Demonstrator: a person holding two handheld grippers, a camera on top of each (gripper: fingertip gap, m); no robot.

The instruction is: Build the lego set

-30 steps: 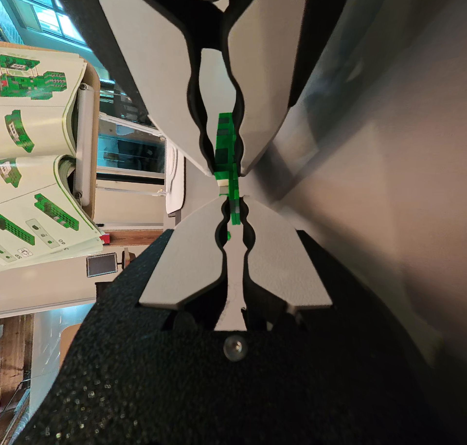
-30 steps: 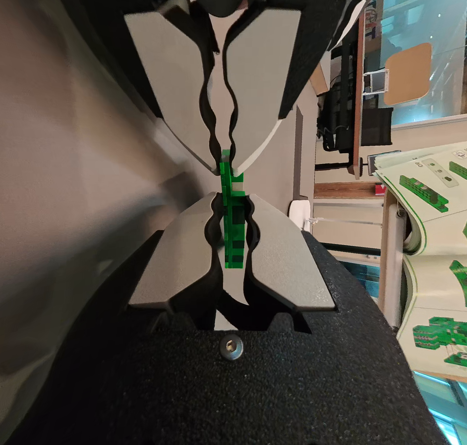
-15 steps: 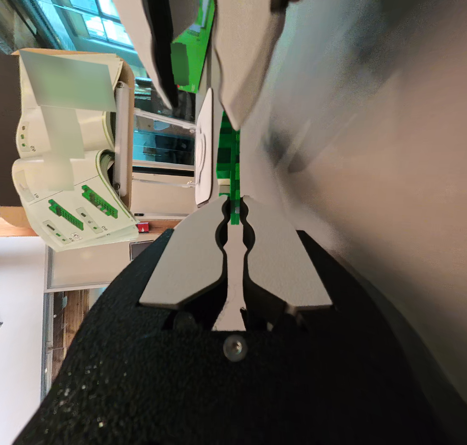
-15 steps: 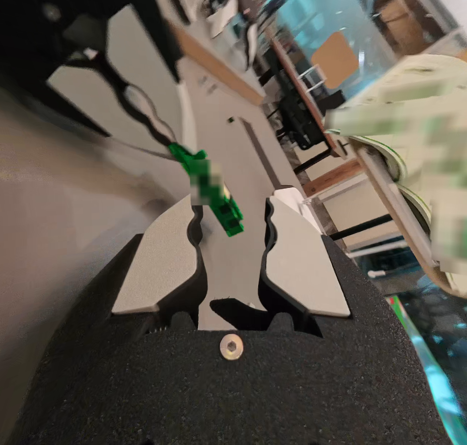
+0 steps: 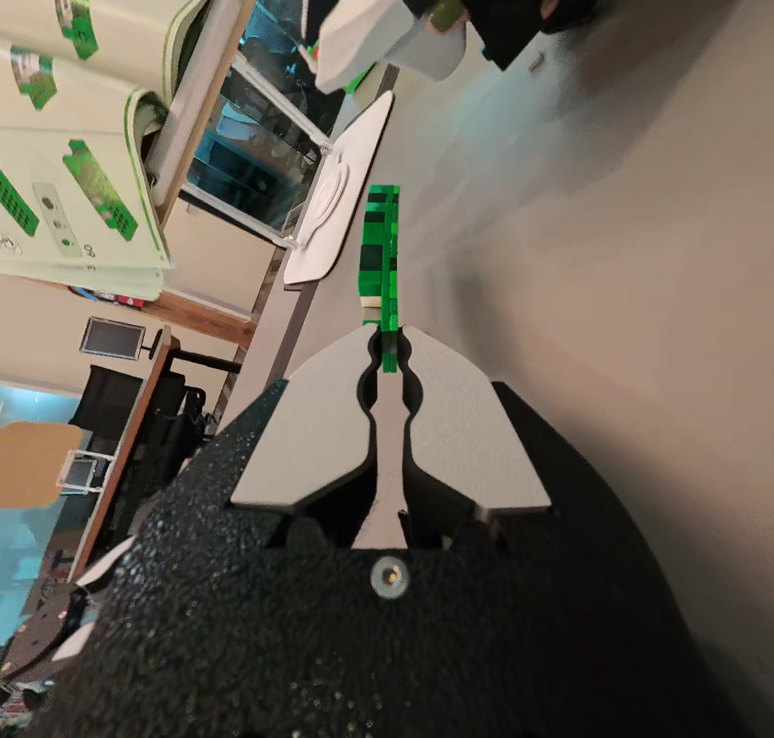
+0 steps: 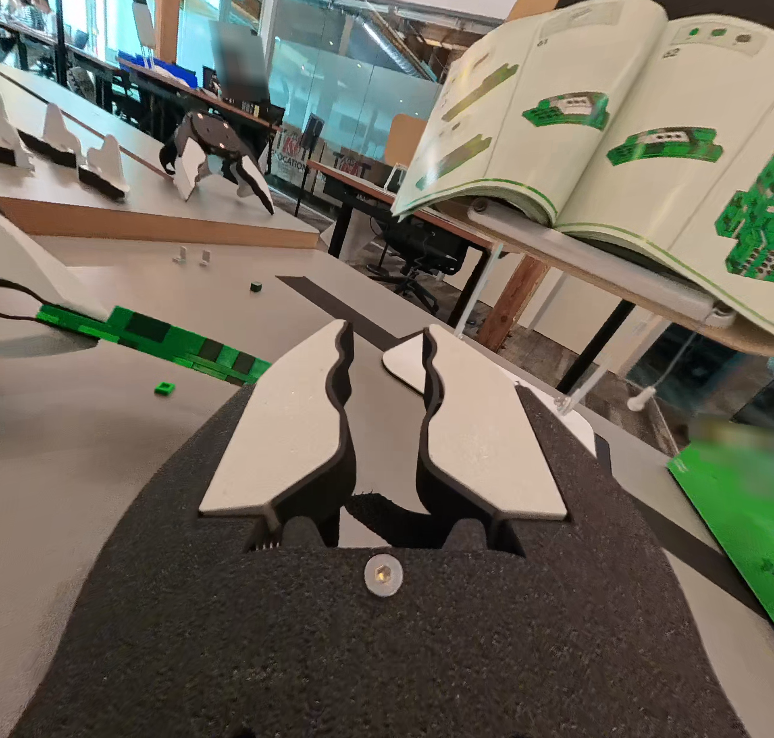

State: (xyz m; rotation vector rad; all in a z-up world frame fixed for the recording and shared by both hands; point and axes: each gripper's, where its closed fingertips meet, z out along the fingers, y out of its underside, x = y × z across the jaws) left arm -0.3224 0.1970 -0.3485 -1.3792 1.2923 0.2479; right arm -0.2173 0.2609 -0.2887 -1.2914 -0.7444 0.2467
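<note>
Here, a long green strip of lego bricks (image 5: 380, 257) is clamped at its near end between the fingertips of the left gripper (image 5: 390, 343), whose jaws are closed tight on it. The strip runs straight forward from the tips, edge-on, above the grey table (image 5: 586, 257). In the right wrist view the same strip (image 6: 167, 338) is seen from the side, stretching from the far left toward the middle, with darker green patches along it and its left end held by the left gripper (image 6: 50, 320), only partly in view there. The right gripper (image 6: 387, 332) is empty, and its jaws are set apart with a clear gap between them. A small green brick (image 6: 164, 388) lies loose on the table just below the strip, and a darker small piece (image 6: 256, 286) sits farther off. An open instruction booklet (image 6: 586, 110) is propped on a stand at the far right, and a green sheet (image 6: 733, 516) lies at the near right edge. A white flat plate (image 5: 335, 198) rests on the table beyond the strip.
</note>
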